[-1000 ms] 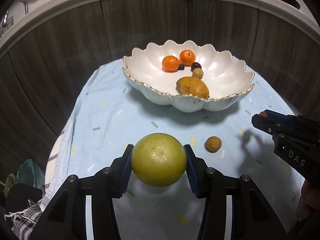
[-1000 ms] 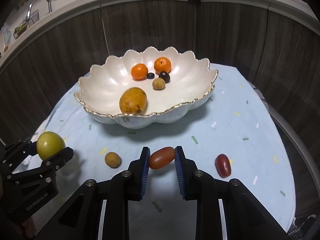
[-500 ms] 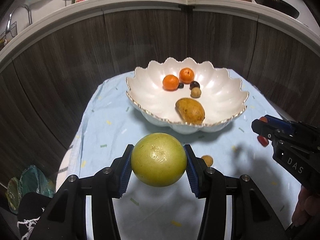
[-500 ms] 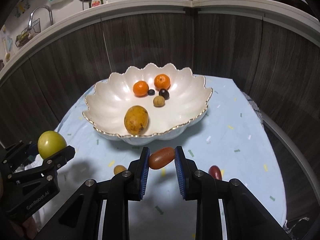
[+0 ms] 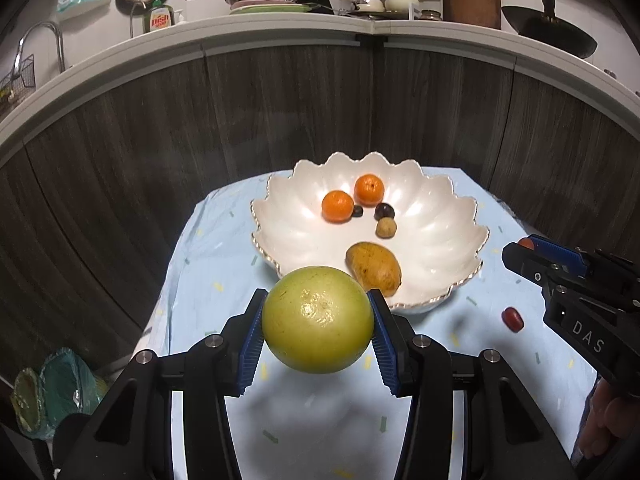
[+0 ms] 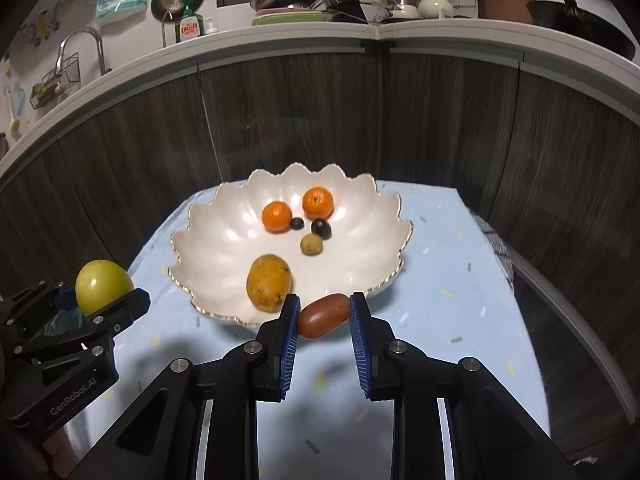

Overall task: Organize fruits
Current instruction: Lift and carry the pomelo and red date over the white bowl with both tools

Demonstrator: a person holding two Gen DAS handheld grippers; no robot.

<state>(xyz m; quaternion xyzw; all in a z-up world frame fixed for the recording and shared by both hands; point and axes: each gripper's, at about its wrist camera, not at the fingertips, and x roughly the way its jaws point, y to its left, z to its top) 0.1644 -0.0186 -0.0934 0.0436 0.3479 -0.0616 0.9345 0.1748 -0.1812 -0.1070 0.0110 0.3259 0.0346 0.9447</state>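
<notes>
My left gripper [image 5: 318, 334] is shut on a large yellow-green round fruit [image 5: 318, 320], held above the cloth in front of the white scalloped bowl [image 5: 448, 272]. My right gripper [image 6: 324, 320] is shut on a small reddish-brown oval fruit [image 6: 323, 316], held near the bowl's front rim [image 6: 208, 308]. The bowl holds two oranges [image 6: 277, 217], a yellow mango [image 6: 269, 282], a small brown fruit [image 6: 311, 244] and two dark berries [image 6: 321, 228]. A second red fruit [image 5: 513, 319] lies on the cloth to the right of the bowl. Each gripper shows in the other's view.
The bowl stands on a round table with a light blue cloth [image 6: 440, 280]. A dark wood-panelled counter wall [image 6: 320, 112] curves behind it, with kitchenware on top. A green bag [image 5: 52, 392] lies on the floor at the lower left.
Both grippers have risen with their fruits and drawn back from the table. The small brown fruit on the cloth has dropped out of sight behind the gripper.
</notes>
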